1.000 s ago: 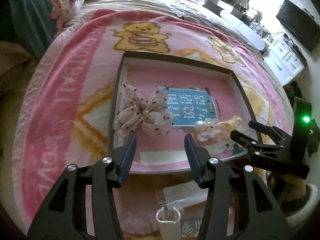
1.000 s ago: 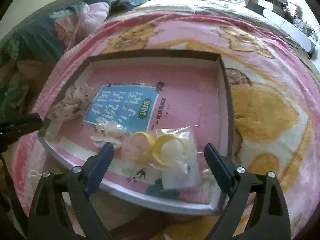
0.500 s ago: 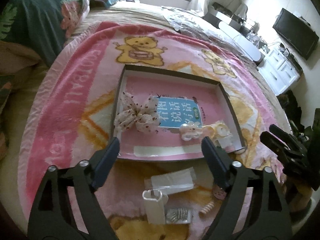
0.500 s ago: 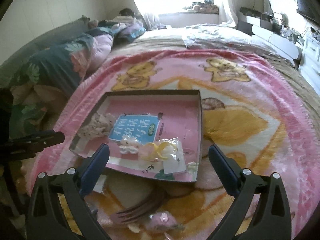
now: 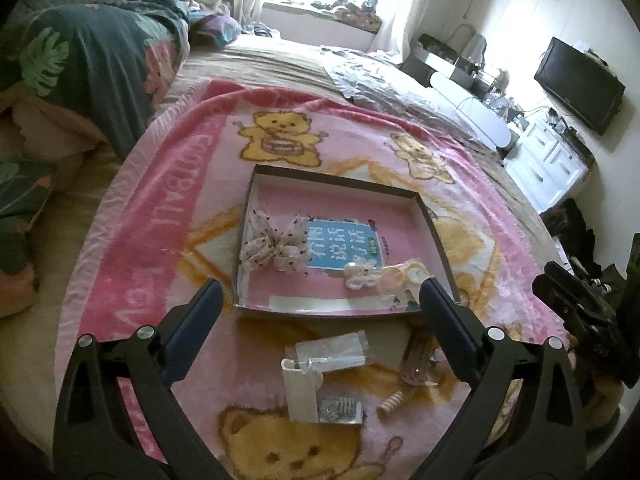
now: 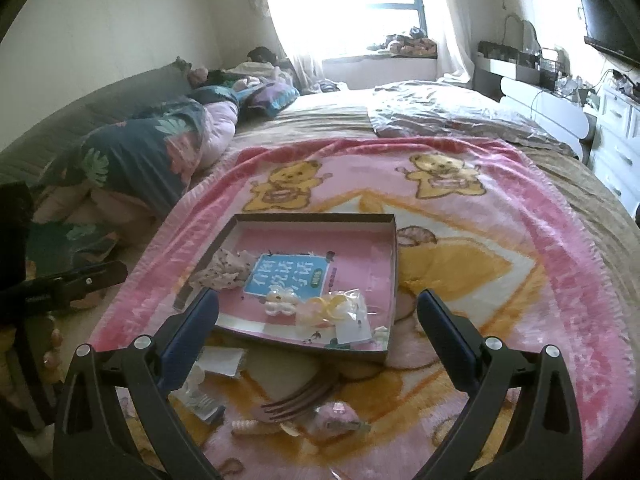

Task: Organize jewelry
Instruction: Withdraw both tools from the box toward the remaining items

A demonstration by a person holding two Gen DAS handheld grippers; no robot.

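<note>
We see in the left wrist view our left gripper in the lower part of the frame, with its two blue fingers wide apart and nothing between them. In the middle of the frame a shallow box lies on a pink blanket with yellow bears. Inside the box, at its left side, there is a dotted fabric bow, and near its lower right corner we see a small white flower clip just beside a clear bag with yellow rings. Below the box, on the blanket between the fingers, lie a small clear bag, a white card, a silver clip, a little beige spiral and a brownish hair comb. At the right edge of this frame the other gripper is seen only partly. In the right wrist view our right gripper is also in the lower part, its fingers far apart and holding nothing. The box stays in the middle of this frame, with the bow at its left, the flower clip and the bag with rings toward its near edge. Below it, between the fingers, the comb lies with its teeth to the left, touching a pink ornament, and the spiral is just beside them.
</note>
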